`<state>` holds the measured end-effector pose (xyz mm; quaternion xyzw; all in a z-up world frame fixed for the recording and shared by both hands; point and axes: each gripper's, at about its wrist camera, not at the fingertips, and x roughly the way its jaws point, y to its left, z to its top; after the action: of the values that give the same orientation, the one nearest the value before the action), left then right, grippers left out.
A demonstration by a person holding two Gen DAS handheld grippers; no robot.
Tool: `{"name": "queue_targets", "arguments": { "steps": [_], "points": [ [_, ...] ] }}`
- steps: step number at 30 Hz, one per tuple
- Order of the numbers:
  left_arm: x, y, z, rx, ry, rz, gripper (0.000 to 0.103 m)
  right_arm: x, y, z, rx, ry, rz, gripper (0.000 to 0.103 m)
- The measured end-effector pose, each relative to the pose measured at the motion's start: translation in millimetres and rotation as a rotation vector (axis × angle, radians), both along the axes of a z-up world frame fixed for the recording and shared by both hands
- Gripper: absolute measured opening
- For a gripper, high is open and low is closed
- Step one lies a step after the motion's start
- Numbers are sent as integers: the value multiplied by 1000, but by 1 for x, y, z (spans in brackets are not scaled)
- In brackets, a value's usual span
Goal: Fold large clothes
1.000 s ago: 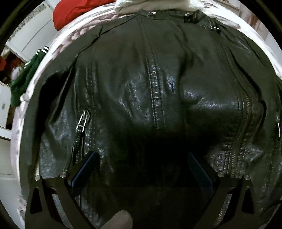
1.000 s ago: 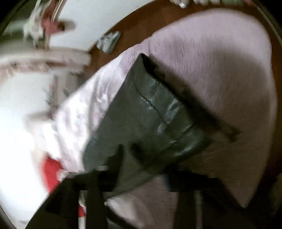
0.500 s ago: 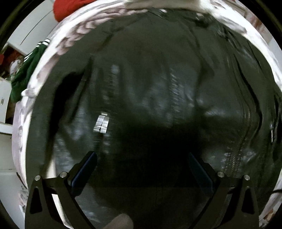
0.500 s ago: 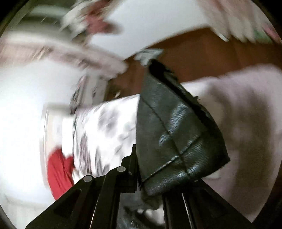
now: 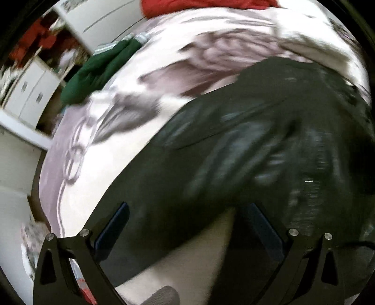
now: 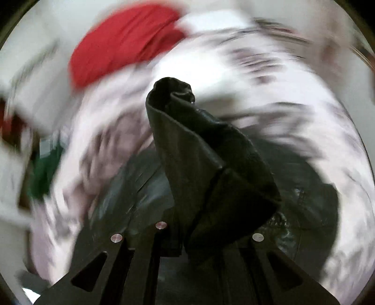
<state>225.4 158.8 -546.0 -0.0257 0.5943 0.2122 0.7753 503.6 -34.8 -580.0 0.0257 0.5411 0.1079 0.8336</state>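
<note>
A black leather jacket [image 5: 246, 152] lies spread on a bed with a pale flowered cover [image 5: 121, 112]. My left gripper [image 5: 187, 223] hovers above the jacket's side edge, its blue-padded fingers [image 5: 112, 225] wide apart with nothing clamped between them. My right gripper [image 6: 185, 246] is shut on the jacket's sleeve [image 6: 199, 152], which stands up from the jaws with its cuff [image 6: 173, 91] at the top. The jacket's body [image 6: 140, 187] lies beneath the raised sleeve. Both views are blurred by motion.
A red garment [image 5: 199, 4] lies at the far end of the bed and shows as the red garment [image 6: 121, 42] in the right wrist view. A green garment [image 5: 98, 68] hangs at the bed's left edge. White cabinets [image 5: 30, 93] stand beyond that edge.
My left gripper has swept from over the jacket's middle to its side edge, staying open. My right gripper has shut on the sleeve and lifted it over the jacket.
</note>
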Motion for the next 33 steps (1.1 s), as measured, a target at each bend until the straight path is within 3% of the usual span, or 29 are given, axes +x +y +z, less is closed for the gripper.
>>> {"name": "queue_targets", "arguments": {
  "steps": [2,4,7,9,10,12,15,17,21,25,28,29,31,33],
  "points": [
    [-6,18,-5,-9,6,41,103,-13,81,-40,-127,10,186,5],
    [-12,25,-8,-8,8,62,103,-34,128,-65,-220,17,301,5],
    [-16,38,-14,-17,16,74,103,-40,137,-99,-262,114,355,16],
    [-18,45,-13,-30,18,74,103,-42,120,-97,-174,196,332,28],
    [-18,45,-13,-38,16,71,103,-43,106,-92,-106,232,303,49],
    [-19,44,-11,-40,13,55,103,-50,58,-75,14,285,179,70],
    [-18,41,-8,-45,16,33,103,-69,-32,-50,117,302,-30,70],
    [-17,40,-7,-53,22,31,103,-87,-96,-39,125,303,-184,70],
    [-10,31,-3,-57,21,15,103,-117,-194,-48,-85,349,-392,70],
    [3,11,-5,-61,34,-31,103,-117,-231,-93,-102,414,-427,69],
    [8,0,-6,-54,39,-58,103,-103,-240,-101,-85,337,-465,65],
    [9,-2,-7,-50,40,-62,103,-100,-249,-101,-50,304,-524,64],
    [8,-1,-9,-38,50,-57,103,-100,-262,-99,-71,257,-618,63],
    [2,8,-12,-42,69,-18,103,-107,-273,-108,-18,278,-674,63]
  ]
}}
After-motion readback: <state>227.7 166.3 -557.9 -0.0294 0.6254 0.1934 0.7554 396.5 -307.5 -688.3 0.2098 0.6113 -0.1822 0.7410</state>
